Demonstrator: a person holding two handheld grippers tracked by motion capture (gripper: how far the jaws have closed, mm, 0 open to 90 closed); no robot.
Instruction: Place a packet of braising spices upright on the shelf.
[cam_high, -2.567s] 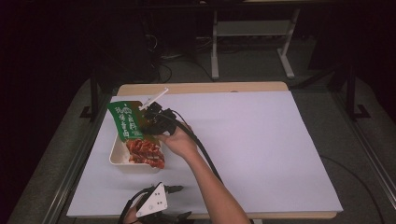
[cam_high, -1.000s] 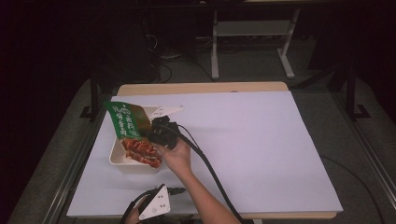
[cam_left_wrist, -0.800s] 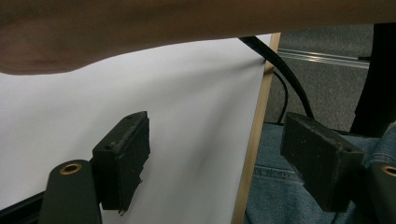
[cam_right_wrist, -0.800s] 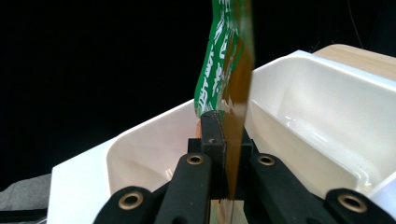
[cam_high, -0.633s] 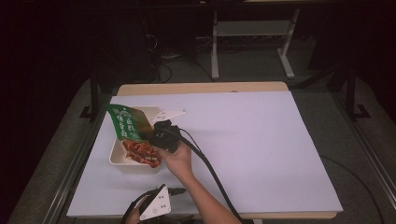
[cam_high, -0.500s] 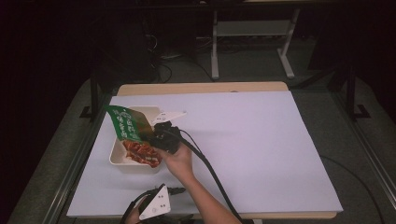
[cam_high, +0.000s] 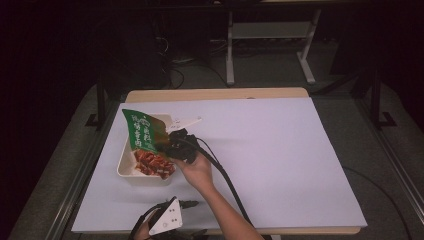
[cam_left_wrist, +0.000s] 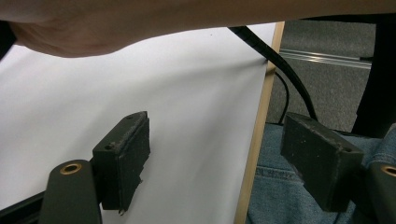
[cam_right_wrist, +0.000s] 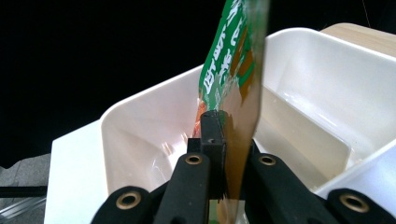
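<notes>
The right gripper (cam_high: 170, 145) pinches the green printed snack packet (cam_high: 140, 131), tilted over the white plastic compartment tray (cam_high: 125, 167) near the worktop's left edge. Red food pieces (cam_high: 152, 162) already lie in the tray. The packet's remaining contents are hidden. The left gripper (cam_left_wrist: 215, 163) rests at the near edge, jaws spread, holding nothing.

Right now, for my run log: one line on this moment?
right gripper: shut on packet over tray | left gripper: open, idle at table edge
</notes>
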